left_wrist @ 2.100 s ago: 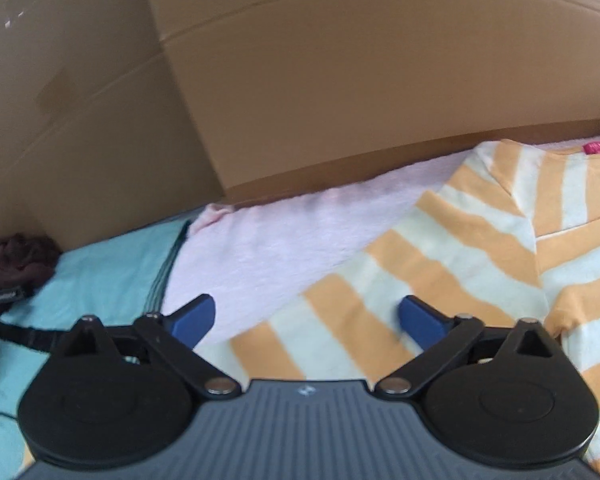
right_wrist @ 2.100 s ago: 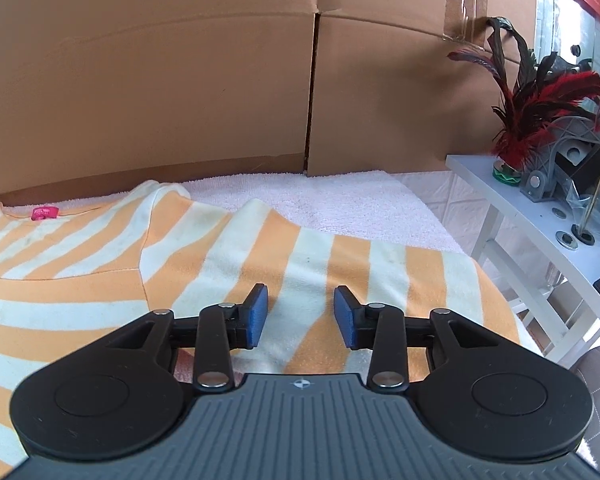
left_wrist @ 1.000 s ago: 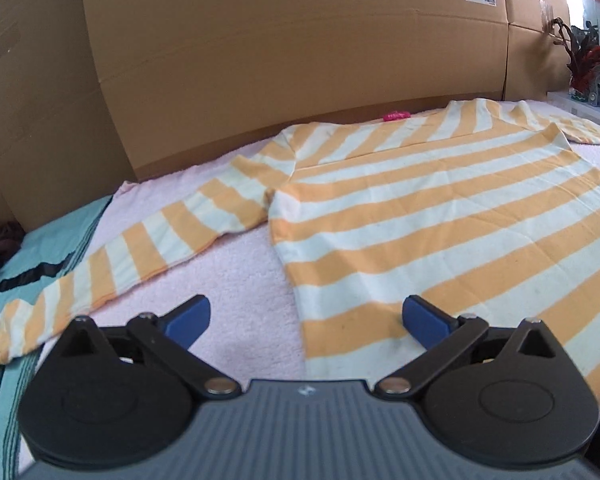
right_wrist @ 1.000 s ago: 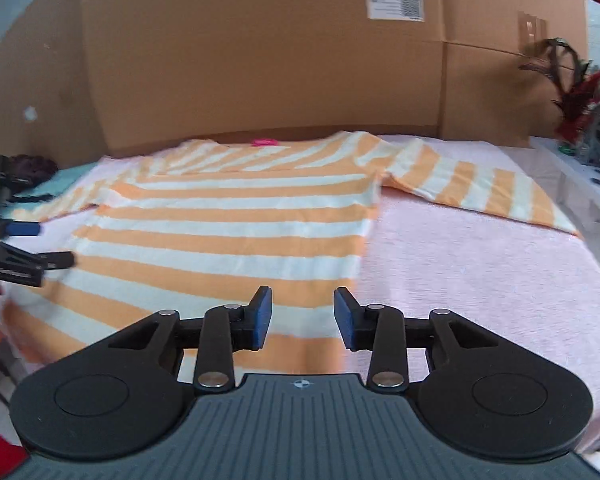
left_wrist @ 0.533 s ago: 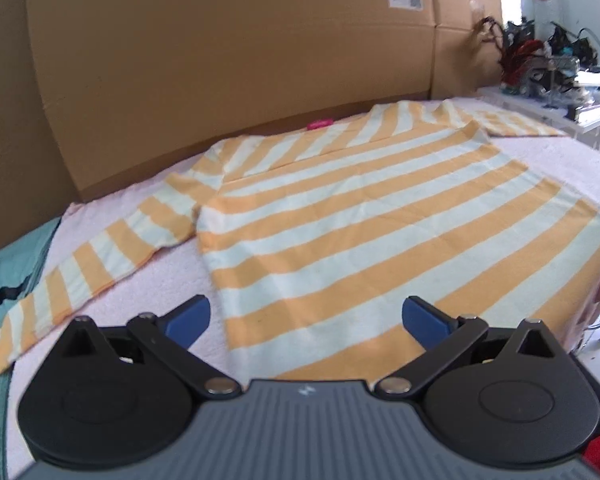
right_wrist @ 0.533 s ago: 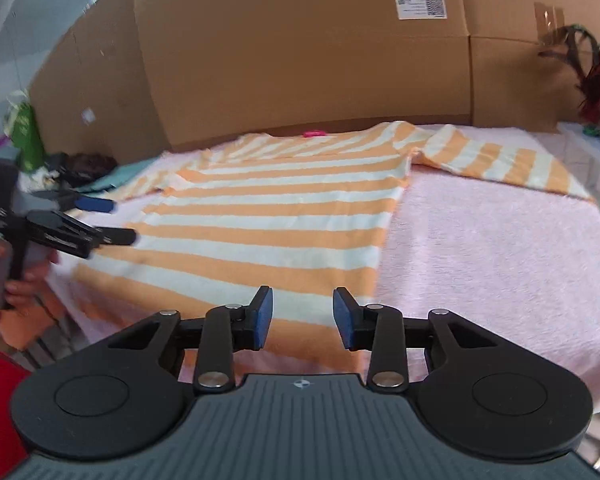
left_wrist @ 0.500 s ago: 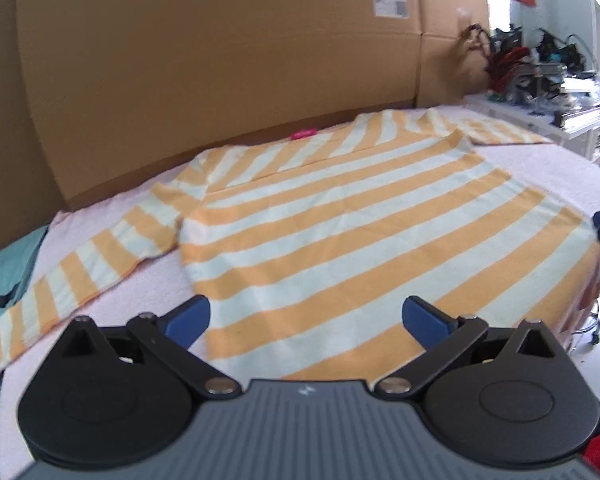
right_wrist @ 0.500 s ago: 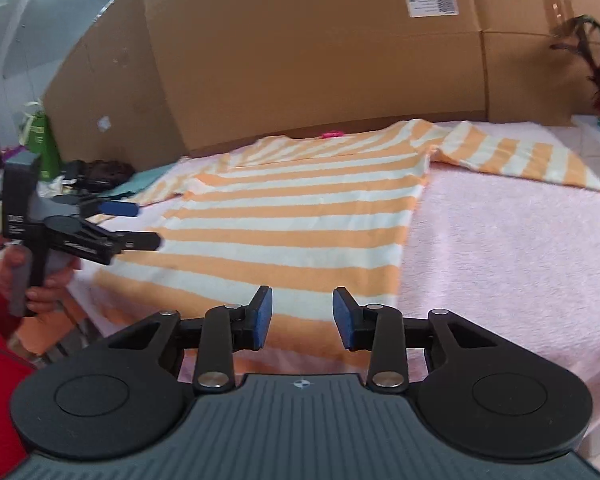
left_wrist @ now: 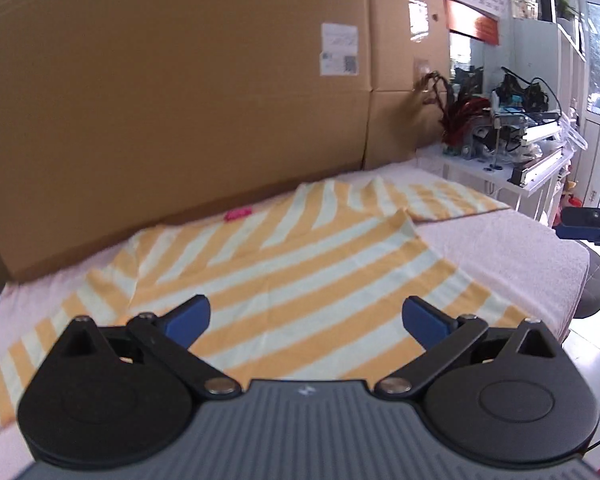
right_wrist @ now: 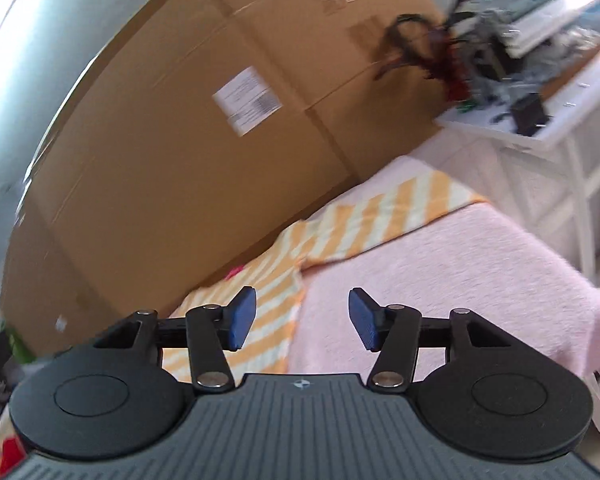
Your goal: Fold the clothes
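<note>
Lying flat beyond open left hand-held gripper: striped shirt.

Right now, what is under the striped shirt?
The striped shirt lies flat on a pink fleecy cover that shows around it. What supports the cover is hidden.

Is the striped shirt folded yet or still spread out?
Spread out. The striped shirt lies flat on the pink towel, one sleeve stretched sideways, with no layer doubled over; both tools are open and empty.

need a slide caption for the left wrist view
Open left tool above the hem of an orange-and-white striped sweater spread flat on a pink towel, cardboard wall behind.
</note>
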Tool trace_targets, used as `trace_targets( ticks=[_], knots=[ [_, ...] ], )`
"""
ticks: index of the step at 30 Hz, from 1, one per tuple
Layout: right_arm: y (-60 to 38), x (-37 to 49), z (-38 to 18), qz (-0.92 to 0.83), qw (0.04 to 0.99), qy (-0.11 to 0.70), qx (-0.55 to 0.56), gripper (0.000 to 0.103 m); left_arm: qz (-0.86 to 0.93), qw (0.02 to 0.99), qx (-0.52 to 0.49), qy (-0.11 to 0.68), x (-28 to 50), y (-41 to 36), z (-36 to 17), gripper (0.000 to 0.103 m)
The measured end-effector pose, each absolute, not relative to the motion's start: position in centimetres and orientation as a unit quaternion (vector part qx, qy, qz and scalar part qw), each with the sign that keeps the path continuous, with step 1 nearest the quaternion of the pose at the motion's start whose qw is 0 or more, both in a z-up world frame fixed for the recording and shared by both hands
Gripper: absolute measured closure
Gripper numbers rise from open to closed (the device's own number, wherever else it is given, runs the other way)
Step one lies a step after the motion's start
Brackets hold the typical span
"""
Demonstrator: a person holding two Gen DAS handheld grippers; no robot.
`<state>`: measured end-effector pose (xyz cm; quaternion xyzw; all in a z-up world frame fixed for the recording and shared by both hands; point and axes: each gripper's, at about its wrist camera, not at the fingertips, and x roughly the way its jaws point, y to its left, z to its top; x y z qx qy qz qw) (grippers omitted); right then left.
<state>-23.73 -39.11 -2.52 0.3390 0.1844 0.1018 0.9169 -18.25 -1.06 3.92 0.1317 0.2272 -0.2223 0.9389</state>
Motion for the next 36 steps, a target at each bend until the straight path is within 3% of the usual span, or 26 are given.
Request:
trace_targets(
  ticks=[5,10,20,24,26,28,32,36],
  knots=[
    [-45.1,-23.8,-4.5,-0.038,0.865,0.169,0.471,0.052,-0.272,0.918,0.221,0.184,-15.9,-8.3,4.5,0.005],
    [-48.9,-21.5,-6.2,-0.077,0.773,0.191,0.600,0.044,-0.303,0.895,0.286,0.160,-13.0,-15.0,3.3,0.001],
    [-50.6,-14.0,-13.9,-0.073,0.576,0.244,0.777,0.034,-0.322,0.875,0.246,0.266,-9.2,-18.2,-3.4,0.001],
    [-50.0,-11.2,-15.9,-0.073,0.538,0.246,0.803,0.034,-0.323,0.881,0.215,0.270,-9.3,-17.4,-4.0,0.001],
    [-49.8,-10.3,-16.5,-0.072,0.537,0.224,0.810,0.039,-0.324,0.882,0.201,0.276,-9.1,-17.2,-4.1,0.001],
    [-49.9,-10.3,-15.8,-0.071,0.569,0.192,0.797,0.092,-0.322,0.883,0.203,0.273,-9.3,-17.2,-4.1,0.001],
    [-49.7,-11.4,-11.6,-0.074,0.697,0.130,0.701,0.098,-0.323,0.884,0.201,0.273,-9.4,-17.1,-4.1,0.001],
    [-48.8,-10.7,-8.0,-0.086,0.793,0.142,0.586,0.098,-0.328,0.882,0.184,0.285,-8.8,-16.7,-4.0,0.001]
  ],
)
